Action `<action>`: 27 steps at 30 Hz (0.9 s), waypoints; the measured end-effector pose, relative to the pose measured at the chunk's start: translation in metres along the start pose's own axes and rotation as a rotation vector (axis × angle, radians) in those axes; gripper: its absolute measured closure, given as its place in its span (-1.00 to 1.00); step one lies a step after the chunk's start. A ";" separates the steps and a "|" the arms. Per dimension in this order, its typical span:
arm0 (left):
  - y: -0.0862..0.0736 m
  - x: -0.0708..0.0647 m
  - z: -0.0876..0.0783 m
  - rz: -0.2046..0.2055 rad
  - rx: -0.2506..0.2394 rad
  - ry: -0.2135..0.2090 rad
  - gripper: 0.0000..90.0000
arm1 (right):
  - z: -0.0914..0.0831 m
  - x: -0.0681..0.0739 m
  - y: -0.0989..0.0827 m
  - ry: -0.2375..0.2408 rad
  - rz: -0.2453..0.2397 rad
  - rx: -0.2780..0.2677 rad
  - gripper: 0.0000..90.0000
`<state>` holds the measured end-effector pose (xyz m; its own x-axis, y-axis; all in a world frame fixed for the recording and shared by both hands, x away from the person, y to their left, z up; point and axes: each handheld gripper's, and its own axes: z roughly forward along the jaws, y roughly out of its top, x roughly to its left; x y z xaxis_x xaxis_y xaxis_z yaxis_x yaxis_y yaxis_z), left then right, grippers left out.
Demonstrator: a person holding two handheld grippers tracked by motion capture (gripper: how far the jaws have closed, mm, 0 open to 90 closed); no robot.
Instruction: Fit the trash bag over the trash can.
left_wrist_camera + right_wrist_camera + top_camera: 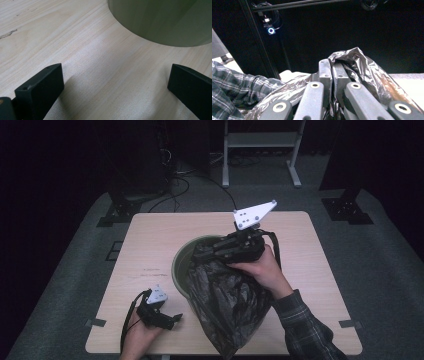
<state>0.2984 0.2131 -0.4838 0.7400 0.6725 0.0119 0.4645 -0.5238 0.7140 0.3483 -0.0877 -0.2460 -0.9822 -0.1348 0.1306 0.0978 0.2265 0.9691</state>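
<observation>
A round olive-green bin (178, 265) stands mid-table, its wall (160, 22) close ahead in the left gripper view. A black plastic bag (230, 305) hangs over the bin's near rim and drapes down toward the table's front edge. My right gripper (200, 252) lies level over the bin, shut on a fold of the bag (352, 60), which bunches between the jaws; in its own view the gripper (332, 65) points at a dark background. My left gripper (172, 320) rests on the table at front left, open, with bare wood between its jaws (116, 90).
The light wooden table (150, 245) has free room at the left and far right. A dark stand base (120, 210) and a white frame (260, 150) stand on the floor behind it. A plaid sleeve (234, 85) shows at the left of the right gripper view.
</observation>
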 end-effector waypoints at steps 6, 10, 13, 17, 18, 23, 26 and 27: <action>0.000 0.000 0.000 0.000 -0.001 0.001 -1.00 | 0.027 -0.011 0.011 0.034 0.007 0.011 0.96; 0.000 0.000 0.000 0.000 0.000 0.000 -1.00 | 0.046 -0.017 0.016 0.060 0.010 0.027 0.96; 0.000 0.000 0.000 0.000 0.000 0.001 -1.00 | 0.057 -0.020 0.018 0.074 0.011 0.030 0.95; 0.000 0.000 0.000 0.000 0.000 0.001 -1.00 | 0.067 -0.023 0.016 0.080 0.022 0.043 0.95; 0.000 0.000 0.000 0.000 0.000 0.001 -1.00 | 0.068 -0.023 0.013 0.070 0.019 0.054 0.95; 0.000 0.000 0.000 0.000 0.000 0.000 -1.00 | 0.054 -0.027 -0.003 0.009 0.052 0.092 0.95; 0.000 0.000 0.000 -0.001 0.000 0.000 -1.00 | 0.042 -0.029 -0.009 -0.033 0.080 0.119 0.94; 0.000 0.000 0.000 0.000 0.001 -0.001 -1.00 | 0.037 -0.029 -0.012 -0.054 0.080 0.127 0.94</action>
<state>0.2984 0.2131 -0.4838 0.7405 0.6720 0.0109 0.4652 -0.5241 0.7134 0.3692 -0.0503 -0.2688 -0.9796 -0.0603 0.1917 0.1584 0.3553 0.9212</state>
